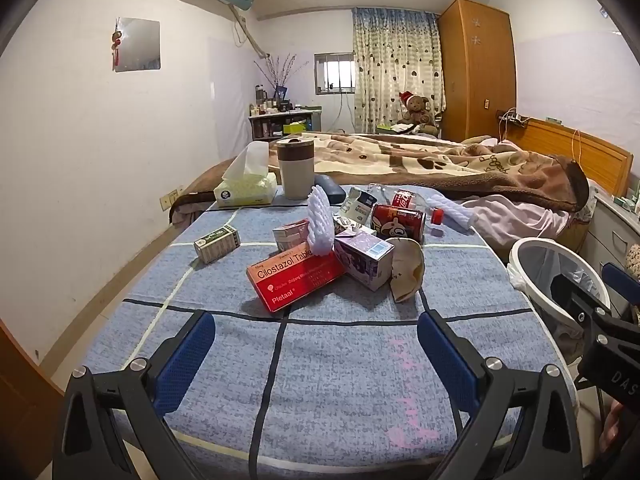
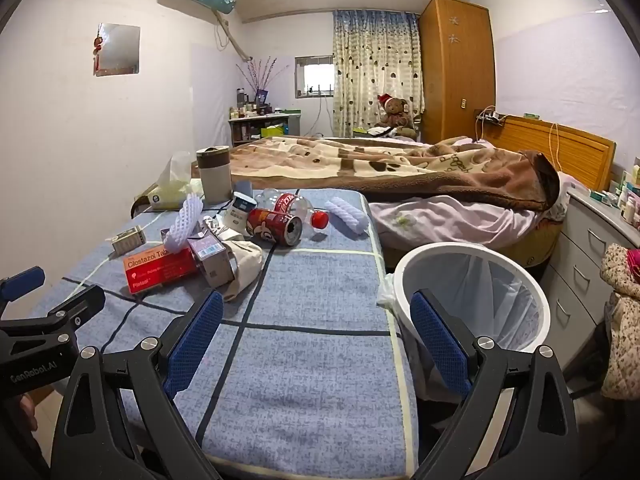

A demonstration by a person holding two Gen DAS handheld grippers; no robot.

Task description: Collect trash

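Note:
A pile of trash lies mid-table on the blue checked cloth: a red Cilostazol box, a purple box, a crushed paper cup, a white foam net, a red can, a plastic cola bottle and a small green box. A white bin with a clear liner stands right of the table. My left gripper is open and empty, short of the pile. My right gripper is open and empty, over the table's right edge beside the bin.
A tissue box, a lidded cup and a dark case stand at the table's far end. A bed with a brown blanket lies behind. A drawer unit stands at the right.

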